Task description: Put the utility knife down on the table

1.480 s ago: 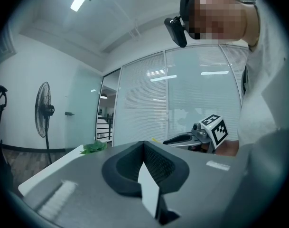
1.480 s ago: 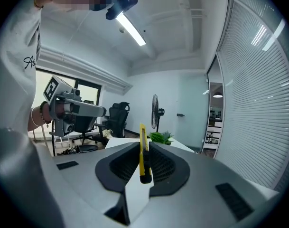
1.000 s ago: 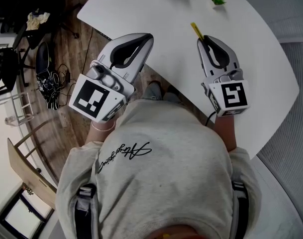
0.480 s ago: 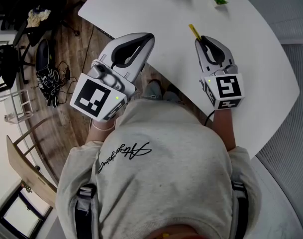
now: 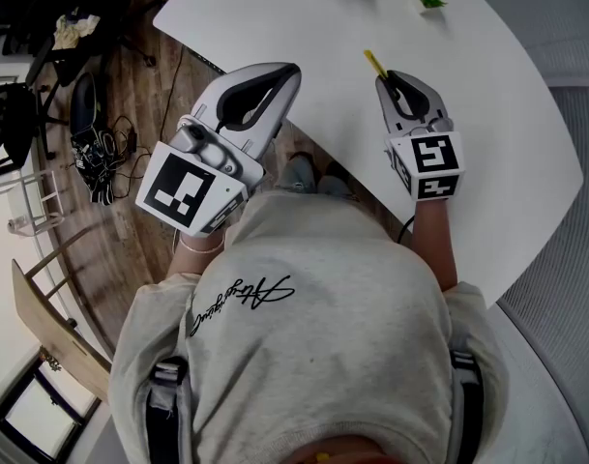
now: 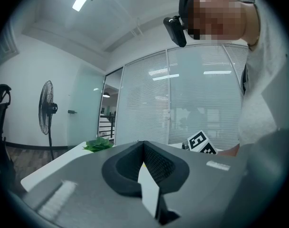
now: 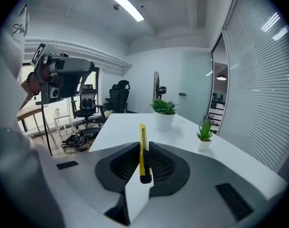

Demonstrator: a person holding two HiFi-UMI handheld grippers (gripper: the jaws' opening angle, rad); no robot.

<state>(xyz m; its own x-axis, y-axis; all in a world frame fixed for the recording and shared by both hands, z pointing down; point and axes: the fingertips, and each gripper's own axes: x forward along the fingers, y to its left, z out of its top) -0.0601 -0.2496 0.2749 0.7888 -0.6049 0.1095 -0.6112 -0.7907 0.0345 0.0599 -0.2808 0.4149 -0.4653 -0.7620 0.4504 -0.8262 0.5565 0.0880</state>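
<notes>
Office room: a curved white surface [image 5: 487,114] over a wood floor [image 5: 130,95], with a glass wall with lowered blinds [image 6: 201,103] behind.

Utility knife [image 7: 143,151]: yellow body with a black end, pinched edge-on between the jaws of the right gripper [image 5: 396,83]. The pads press on both of its flat sides. The yellow front end sticks out past the jaw tips, pointing away from the person, over the surface near its near edge. Whether it touches the surface cannot be told. No brand or print can be read on the knife.

Right gripper tilts nose-down. Its marker cube [image 5: 427,165] carries black-and-white square patterns.

Left gripper [image 5: 275,75]: off the surface's edge, above the floor, well apart from the right one. Its jaws are pressed together, with nothing between them.

Farther out on the surface: a leafy potted plant [image 7: 163,113] in a white pot, and a smaller spiky plant [image 7: 204,134] beside it.

Beyond the surface: black office chairs [image 7: 119,96], a standing fan [image 6: 48,109], and a tangle of cables [image 5: 101,167] on the floor.

Writing: black cursive lettering across the person's grey sweatshirt [image 5: 304,356], too looped to read.
</notes>
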